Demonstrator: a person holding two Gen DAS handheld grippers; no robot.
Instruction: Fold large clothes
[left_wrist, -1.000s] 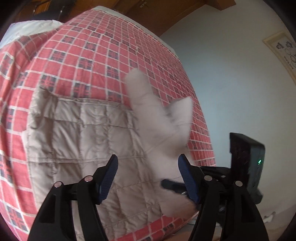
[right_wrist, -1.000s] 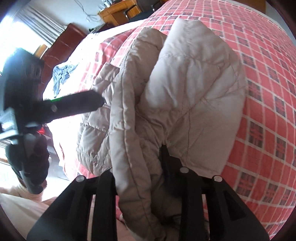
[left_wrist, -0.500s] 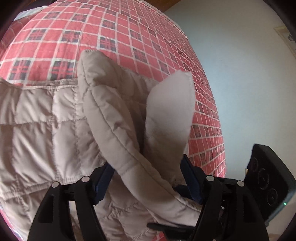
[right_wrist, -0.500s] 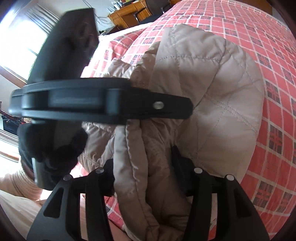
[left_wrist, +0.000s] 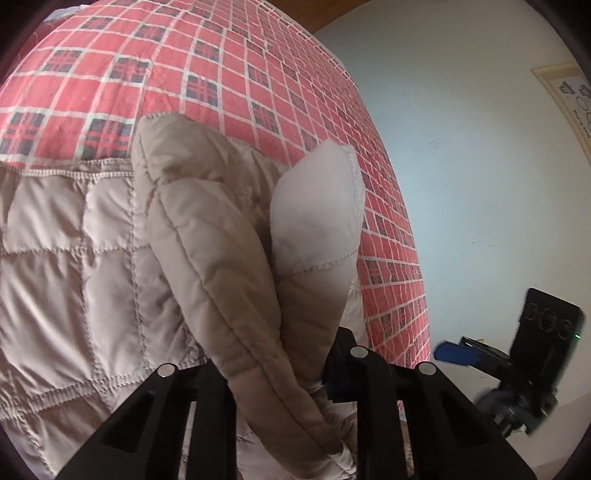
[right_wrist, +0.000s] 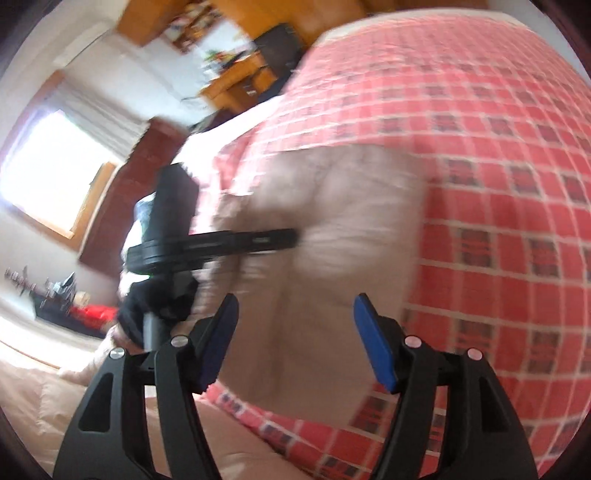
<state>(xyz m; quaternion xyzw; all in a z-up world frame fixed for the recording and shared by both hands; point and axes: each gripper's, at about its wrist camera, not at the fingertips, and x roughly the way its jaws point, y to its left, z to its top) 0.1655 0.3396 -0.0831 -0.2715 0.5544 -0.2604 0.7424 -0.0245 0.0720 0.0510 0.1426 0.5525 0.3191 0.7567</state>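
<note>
Bedding comes first: a red plaid bedspread (left_wrist: 229, 74) with white grid lines and dark checked squares covers the bed and carries the garment. On it lies a beige quilted jacket (left_wrist: 66, 266), puffy, stitched into soft square panels, matte and slightly wrinkled. Most of it lies spread flat, while one padded, sleeve-like part (left_wrist: 207, 251) with a paler lining stands bunched up between the left tongs (left_wrist: 280, 373), which are clamped on that fold. The right tongs (right_wrist: 295, 343) hang apart above the jacket (right_wrist: 325, 236), their blue pads wide and gripping nothing; that view is motion-blurred, so finer detail is lost. Judging by this layout, folding looks partly begun: one section is gathered and raised, but it is not laid flat, and further folds of the body appear left to do.
</note>
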